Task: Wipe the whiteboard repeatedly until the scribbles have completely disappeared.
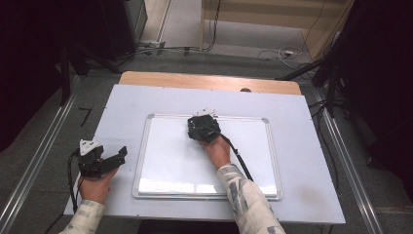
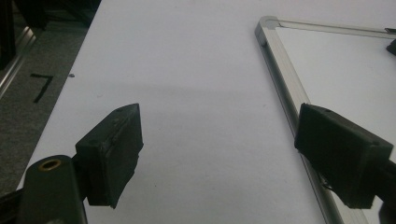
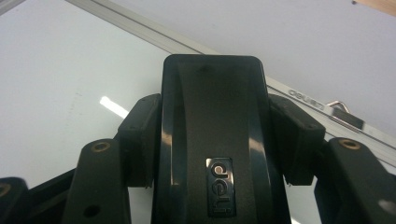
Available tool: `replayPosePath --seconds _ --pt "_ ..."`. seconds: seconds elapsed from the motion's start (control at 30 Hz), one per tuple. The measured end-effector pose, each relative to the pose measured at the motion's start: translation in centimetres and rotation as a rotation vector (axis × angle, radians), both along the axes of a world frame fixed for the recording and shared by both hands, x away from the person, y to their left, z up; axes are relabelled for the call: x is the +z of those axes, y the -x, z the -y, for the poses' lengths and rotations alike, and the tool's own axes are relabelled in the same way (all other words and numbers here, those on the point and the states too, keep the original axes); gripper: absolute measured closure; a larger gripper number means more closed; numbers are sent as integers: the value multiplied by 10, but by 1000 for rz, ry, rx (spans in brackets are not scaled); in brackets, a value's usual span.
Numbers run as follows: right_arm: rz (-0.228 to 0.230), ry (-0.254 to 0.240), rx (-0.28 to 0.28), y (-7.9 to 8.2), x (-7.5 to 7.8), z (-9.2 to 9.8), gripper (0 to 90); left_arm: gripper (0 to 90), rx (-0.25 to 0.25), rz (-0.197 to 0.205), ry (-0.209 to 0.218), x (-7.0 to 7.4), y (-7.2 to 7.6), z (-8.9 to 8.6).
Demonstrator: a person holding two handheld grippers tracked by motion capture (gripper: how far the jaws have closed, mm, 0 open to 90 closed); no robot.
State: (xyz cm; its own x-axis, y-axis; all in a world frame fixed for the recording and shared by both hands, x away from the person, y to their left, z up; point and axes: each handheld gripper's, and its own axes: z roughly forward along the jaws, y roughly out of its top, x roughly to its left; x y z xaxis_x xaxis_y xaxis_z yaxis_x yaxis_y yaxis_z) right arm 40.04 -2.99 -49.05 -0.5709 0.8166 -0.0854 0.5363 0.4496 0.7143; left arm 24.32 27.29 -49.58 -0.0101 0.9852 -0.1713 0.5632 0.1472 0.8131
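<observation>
A white board with a silver frame point(image 1: 141, 161) lies flat in the middle of the table. My right gripper point(image 1: 202, 127) is over the board's far edge, shut on a black eraser point(image 3: 214, 93) marked "deli". Its two pads point(image 3: 140, 135) press the eraser's long sides, and the eraser's underside is hidden. The board's frame point(image 3: 154, 39) runs just beyond the eraser's tip. My left gripper point(image 1: 119, 155) rests on the table left of the board, open, with nothing between its jaws point(image 2: 219, 140). The board's left frame point(image 2: 280, 70) passes under its right jaw.
The board lies on a pale sheet point(image 1: 122, 102) that covers the table, and a wooden strip point(image 1: 209, 80) shows at the far side. A metal hanger clip point(image 3: 343, 109) sits on the board's far frame. Cables lie on the floor point(image 1: 277, 53) beyond the table, with dark stands at both sides.
</observation>
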Motion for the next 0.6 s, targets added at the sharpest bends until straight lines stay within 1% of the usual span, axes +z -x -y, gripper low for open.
replayPosePath --seconds 0.37,0.43,0.5,0.6 --pt "4 8 70 6 -1 -37 391 158 5 3 6 0 0 -1" --pt "6 10 79 7 -1 -41 391 158 6 3 5 0 0 -1" --pt "2 6 90 9 -1 -41 391 158 5 3 5 0 0 -1" --pt "11 16 114 14 -1 -41 390 158 5 1 4 0 0 -2"
